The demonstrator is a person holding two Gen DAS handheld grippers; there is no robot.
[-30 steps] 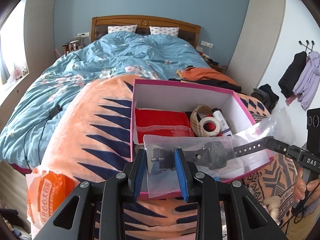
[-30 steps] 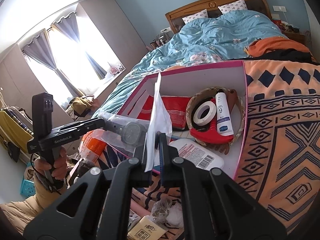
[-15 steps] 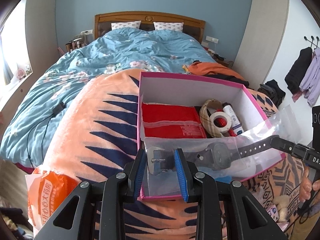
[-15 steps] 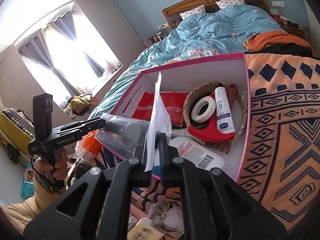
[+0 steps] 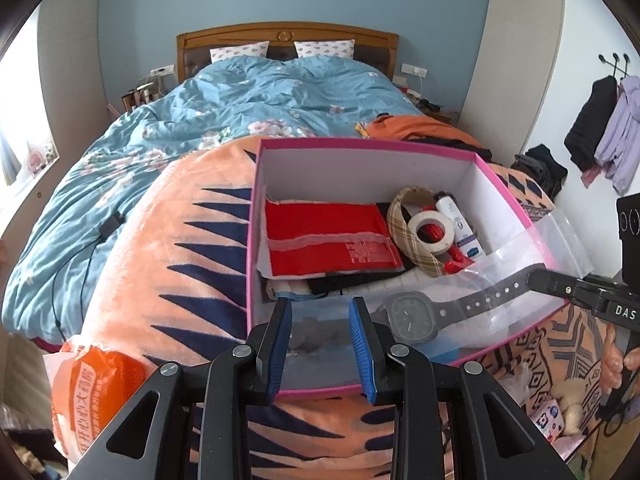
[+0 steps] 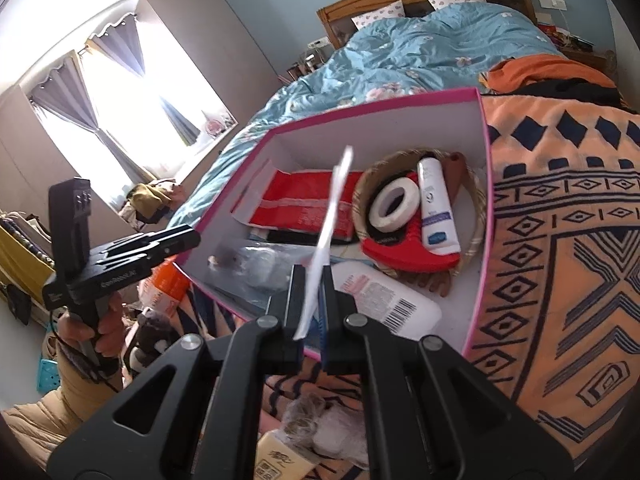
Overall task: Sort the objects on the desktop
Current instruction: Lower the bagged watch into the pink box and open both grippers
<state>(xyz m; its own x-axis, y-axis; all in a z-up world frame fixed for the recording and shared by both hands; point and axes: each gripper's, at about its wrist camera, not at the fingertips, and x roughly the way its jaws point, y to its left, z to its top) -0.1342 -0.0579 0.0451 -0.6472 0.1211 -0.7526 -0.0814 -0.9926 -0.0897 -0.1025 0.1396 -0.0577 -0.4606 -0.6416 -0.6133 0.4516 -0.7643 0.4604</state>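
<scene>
A grey wristwatch (image 5: 412, 316) lies inside a clear plastic bag (image 5: 552, 240), stretched between my two grippers over the near part of a pink box (image 5: 368, 144). My left gripper (image 5: 320, 304) is shut on the bag's left end, where the strap's buckle end looks blurred between the blue pads. My right gripper (image 5: 534, 276) pinches the bag's other end. In the right wrist view that gripper (image 6: 312, 272) is shut on the thin edge of the bag (image 6: 332, 208), and the left gripper (image 6: 192, 236) reaches the box (image 6: 380, 128) from the left.
The box holds a red packet (image 5: 324, 240), a tape roll (image 5: 430, 232), a white tube (image 5: 456, 224), a plaid ring (image 5: 408, 208) and a white barcoded bottle (image 6: 384, 300). It sits on an orange patterned blanket (image 5: 180, 240). An orange plastic bag (image 5: 92, 388) lies below left.
The bagged watch has come in over the box's near corner; earlier it hung in front of the box's left wall. Both grips are unchanged.
</scene>
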